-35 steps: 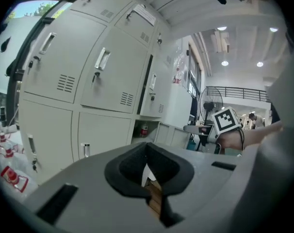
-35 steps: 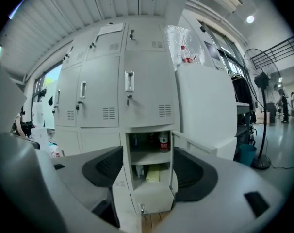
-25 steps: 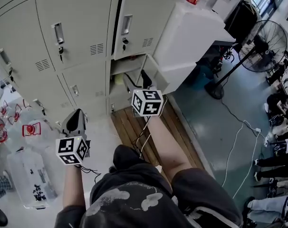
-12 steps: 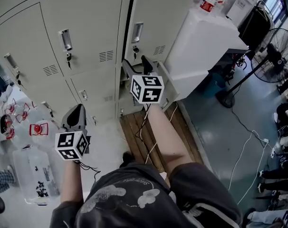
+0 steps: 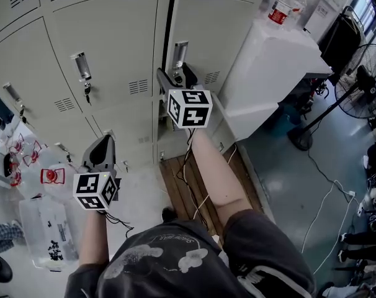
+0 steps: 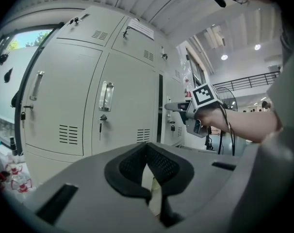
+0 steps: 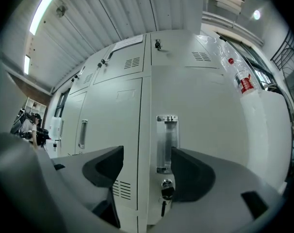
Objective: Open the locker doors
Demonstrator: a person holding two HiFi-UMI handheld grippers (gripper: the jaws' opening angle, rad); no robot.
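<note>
Right claw (image 7: 146,165), jaws apart, before handle (image 7: 166,142)

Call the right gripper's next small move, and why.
Probably ease the right gripper forward until its jaws sit either side of the locker handle, then close. In its own view the jaws stand apart, with the handle framed between them but farther off, not yet gripped.

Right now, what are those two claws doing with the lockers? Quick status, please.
Right gripper open, lined up on the locker door handle, not gripping yet. Left gripper shut, empty, held back. Nothing blocking the handle.
</note>
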